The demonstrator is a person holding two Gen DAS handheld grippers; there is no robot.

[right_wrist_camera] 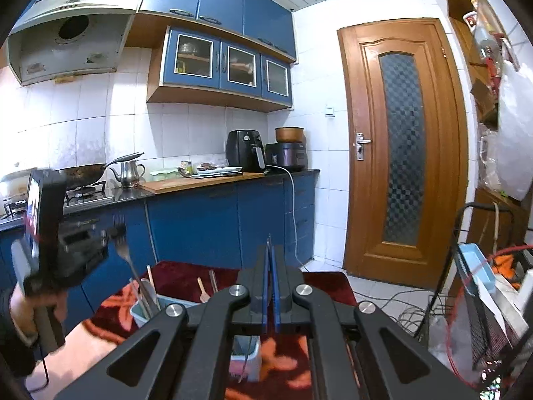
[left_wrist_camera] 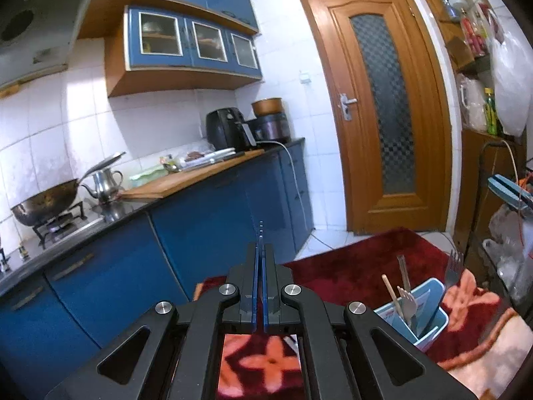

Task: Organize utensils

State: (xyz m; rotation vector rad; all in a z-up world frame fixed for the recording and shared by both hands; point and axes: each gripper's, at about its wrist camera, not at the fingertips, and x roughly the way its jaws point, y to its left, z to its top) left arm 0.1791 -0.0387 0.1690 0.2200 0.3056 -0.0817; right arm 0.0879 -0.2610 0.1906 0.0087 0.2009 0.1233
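Pointing level toward the kitchen, the left hand-held gripper [left_wrist_camera: 261,233] has its jaws pressed together on nothing; the right hand-held gripper [right_wrist_camera: 269,243] is likewise closed and empty; the pale blue utensil holder [left_wrist_camera: 429,313], bearing forks and chopsticks, stands on the red floral blanket [left_wrist_camera: 359,260] at four o'clock of the left one.

Pale blue holder [left_wrist_camera: 429,316] on a dark red blanket [left_wrist_camera: 366,260] with orange-pink flowers. Blue cabinets [right_wrist_camera: 200,220], black counter [right_wrist_camera: 133,195], white tiles [right_wrist_camera: 100,123], brown door [right_wrist_camera: 399,153] with chequered glass. Black tool [left_wrist_camera: 261,233] with blue pads.
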